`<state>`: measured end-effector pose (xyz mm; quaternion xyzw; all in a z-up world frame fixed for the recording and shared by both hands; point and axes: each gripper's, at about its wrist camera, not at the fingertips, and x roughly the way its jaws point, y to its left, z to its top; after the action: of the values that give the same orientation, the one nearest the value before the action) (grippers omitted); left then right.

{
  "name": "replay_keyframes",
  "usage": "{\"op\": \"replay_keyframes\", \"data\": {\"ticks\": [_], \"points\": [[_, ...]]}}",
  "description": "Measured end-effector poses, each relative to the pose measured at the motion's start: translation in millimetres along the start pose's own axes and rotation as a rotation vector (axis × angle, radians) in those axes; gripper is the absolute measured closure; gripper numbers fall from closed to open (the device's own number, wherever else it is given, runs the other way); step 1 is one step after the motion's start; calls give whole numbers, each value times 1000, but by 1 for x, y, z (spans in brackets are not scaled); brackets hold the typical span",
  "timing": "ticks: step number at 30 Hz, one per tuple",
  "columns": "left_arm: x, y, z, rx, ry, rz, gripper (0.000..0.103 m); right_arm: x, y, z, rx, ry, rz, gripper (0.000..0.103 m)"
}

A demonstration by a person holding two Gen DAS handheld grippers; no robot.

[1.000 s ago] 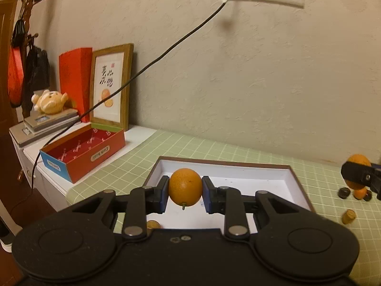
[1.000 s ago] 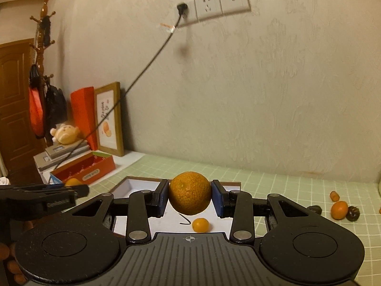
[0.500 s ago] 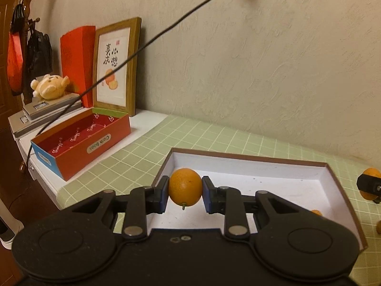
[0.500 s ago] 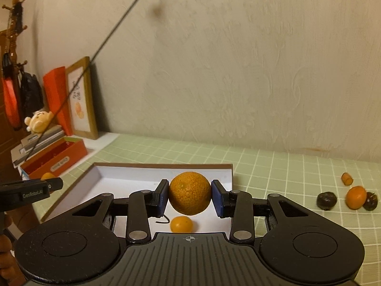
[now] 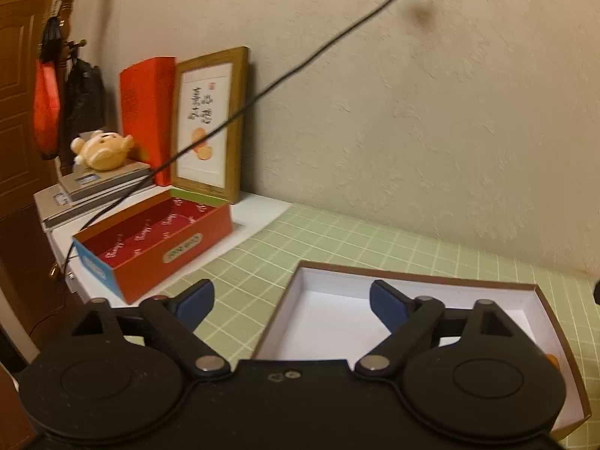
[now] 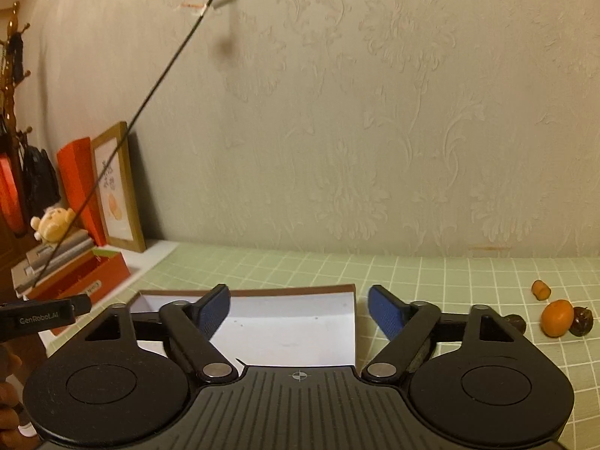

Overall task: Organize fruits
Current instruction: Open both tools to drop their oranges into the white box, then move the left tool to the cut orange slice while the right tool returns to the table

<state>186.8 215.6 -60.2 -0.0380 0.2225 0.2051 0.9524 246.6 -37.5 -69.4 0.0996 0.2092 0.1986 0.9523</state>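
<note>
The left hand-held gripper (image 5: 291, 302) is released, its blue pads (image 5: 386, 305) spread wide with nothing between them. It hangs over the near left corner of the tray (image 5: 412, 275), a shallow brown-edged box with a white floor; the right pad is over the tray, the left pad over the green checked mat (image 5: 375, 240) on the table. A sliver of orange fruit (image 5: 552, 358) shows inside the tray, just past the gripper's right side, mostly hidden by its body. Ahead and to its left lies an open red box (image 5: 157, 240), and behind that a frame (image 5: 210, 123) leans on the wall beside a red bag (image 5: 148, 112). A plush toy (image 5: 101, 148) sits on stacked books farther left. A black cable (image 5: 300, 67) runs down from the wall socket.

The right hand-held gripper (image 6: 298, 309) is also released and empty, its pads (image 6: 386, 317) apart over the tray's (image 6: 285, 290) far right part; the tray floor beneath it looks white and bare as far as it can be seen. To its right on the mat lies an orange (image 6: 557, 317), touching a dark fruit (image 6: 581, 321), with a second dark fruit (image 6: 514, 322) partly hidden behind the gripper's arm and a small orange piece (image 6: 541, 289) just beyond. The tip of the left hand-held gripper appears at the far left edge.
</note>
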Motion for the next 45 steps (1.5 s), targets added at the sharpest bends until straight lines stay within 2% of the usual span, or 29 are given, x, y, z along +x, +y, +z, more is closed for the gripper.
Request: {"op": "replay_keyframes", "data": {"ticks": [4,6,14,18,30,33,35,37,45], "points": [[-13,5,4,-3,-23,7,12,-13,-1,3,0,-30,6,3],[-19,6,5,1,-40,8,11,-20,-2,4,0,-47,9,0],[-45,16,9,-63,-48,-25,9,-47,-9,6,-8,-73,31,0],[-57,9,3,-49,-47,-40,9,-61,-20,6,2,-88,19,0],[-82,-62,-22,69,-30,-173,10,-110,-52,6,-32,-125,-62,0],[-83,-82,-29,98,-29,-205,14,-120,-68,5,-12,-131,-87,0],[-82,-94,-32,109,-19,-234,24,-127,-80,5,10,-136,-109,0],[-79,-106,-36,119,-3,-256,27,-133,-93,6,37,-144,-134,0],[-74,-155,-52,186,17,-332,31,-158,-136,3,112,-149,-232,0]]}}
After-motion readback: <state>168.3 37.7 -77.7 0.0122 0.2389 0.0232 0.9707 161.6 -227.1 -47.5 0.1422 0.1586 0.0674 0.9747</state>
